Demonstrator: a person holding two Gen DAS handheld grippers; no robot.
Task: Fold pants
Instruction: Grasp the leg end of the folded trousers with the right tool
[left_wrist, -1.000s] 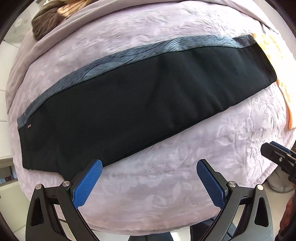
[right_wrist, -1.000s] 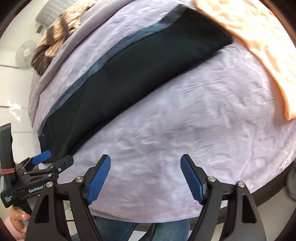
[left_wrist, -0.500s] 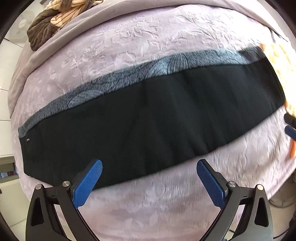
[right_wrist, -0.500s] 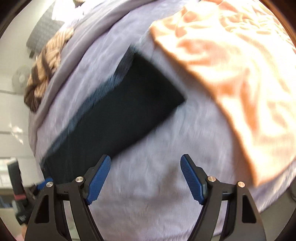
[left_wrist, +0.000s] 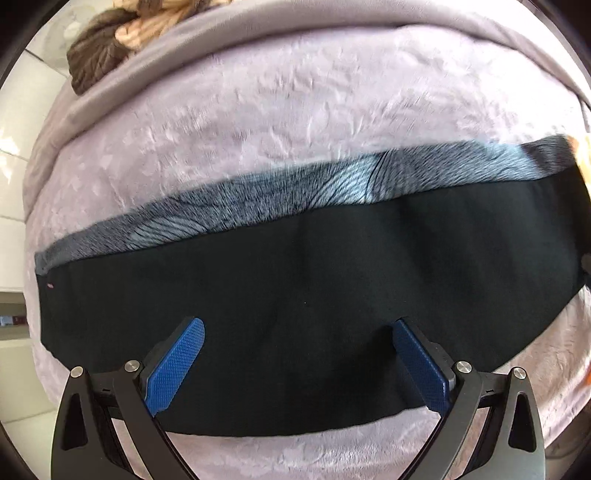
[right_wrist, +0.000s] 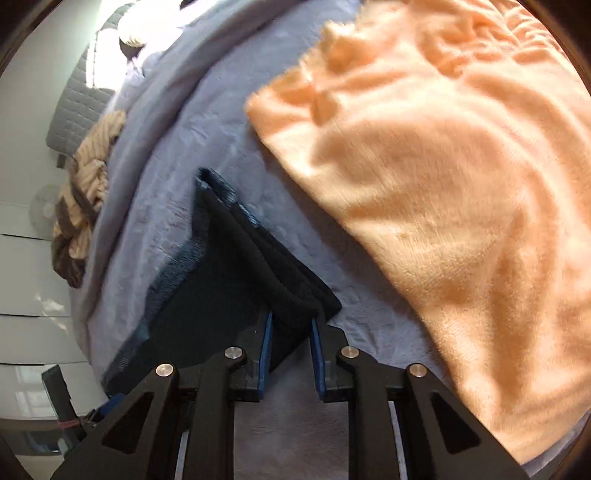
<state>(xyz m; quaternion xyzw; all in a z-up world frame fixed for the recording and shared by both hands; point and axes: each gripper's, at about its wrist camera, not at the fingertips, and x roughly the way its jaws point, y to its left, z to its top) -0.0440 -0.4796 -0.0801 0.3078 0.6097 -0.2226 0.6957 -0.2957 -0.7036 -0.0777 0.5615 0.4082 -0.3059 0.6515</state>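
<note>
Lying lengthwise across the bed's lavender cover (left_wrist: 295, 122), the black pants (left_wrist: 295, 280) are folded leg over leg, a grey-blue fuzzy lining (left_wrist: 280, 199) showing along their far edge. The right claw (right_wrist: 290, 334) pinches the cuff end, its blue pads closed on the bunched fabric. The left claw (left_wrist: 295, 354) hovers spread wide over the pants' middle, gripping nothing. A peach blanket (right_wrist: 443, 166) lies just beside the cuffs; a striped brown garment (right_wrist: 83, 206) sits well apart.

One pair of pants (left_wrist: 314, 306) lies on one bed (left_wrist: 295, 129). One orange blanket (right_wrist: 443, 184) and one striped brown cloth (right_wrist: 85, 206) lie there too.
</note>
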